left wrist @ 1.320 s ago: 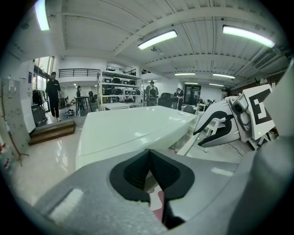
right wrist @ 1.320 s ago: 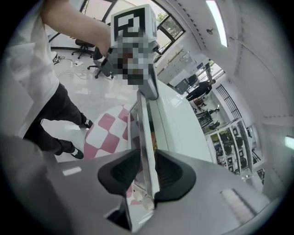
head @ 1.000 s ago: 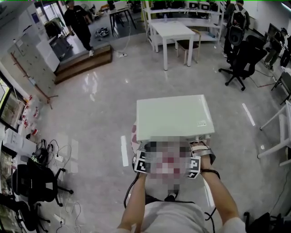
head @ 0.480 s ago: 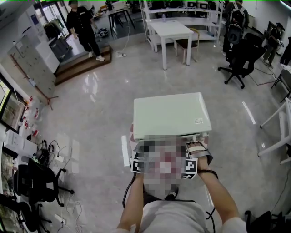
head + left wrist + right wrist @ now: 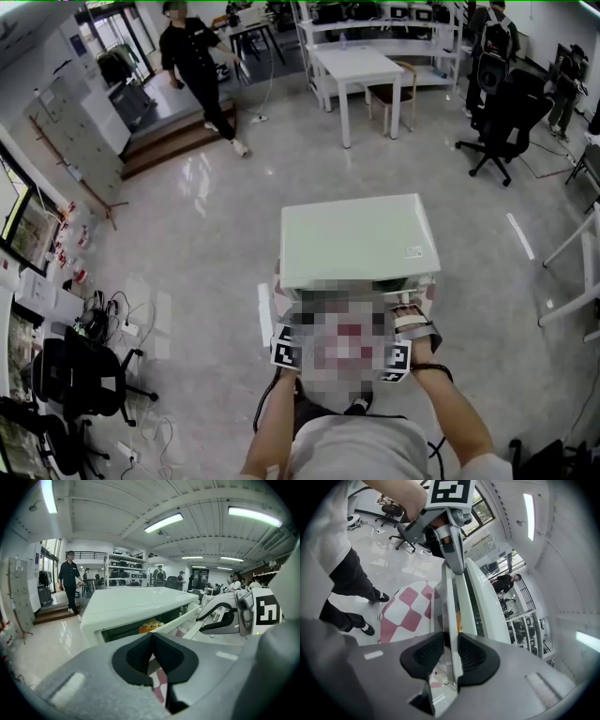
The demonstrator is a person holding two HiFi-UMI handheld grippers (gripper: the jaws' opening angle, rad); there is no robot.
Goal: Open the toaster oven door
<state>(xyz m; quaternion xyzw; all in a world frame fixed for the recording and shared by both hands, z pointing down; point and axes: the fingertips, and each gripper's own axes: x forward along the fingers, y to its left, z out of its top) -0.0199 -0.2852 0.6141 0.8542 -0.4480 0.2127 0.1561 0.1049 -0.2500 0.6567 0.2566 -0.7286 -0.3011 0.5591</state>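
Note:
A white toaster oven (image 5: 356,239) stands on a pink-and-white checked cloth (image 5: 401,609). Its door (image 5: 187,617) hangs ajar, hinged outward at the top, and something orange (image 5: 149,626) shows inside. In the right gripper view my right gripper (image 5: 451,644) is shut on the door's edge (image 5: 452,597), one pad on each face. My left gripper (image 5: 152,641) is shut with nothing between its pads, just in front of the door gap. From the right gripper view the left gripper's fingers (image 5: 454,557) reach down beside the door's far end. A mosaic patch hides both grippers' jaws in the head view.
A person (image 5: 202,61) walks across the glossy floor at the back left. A white table (image 5: 356,66) and shelves stand behind the oven, black office chairs (image 5: 502,112) at the right. Cables and another chair (image 5: 80,375) lie at the left.
Both grippers have come a little nearer to my body in the head view, the right one with the door's edge in it. The person at the back has walked to the right.

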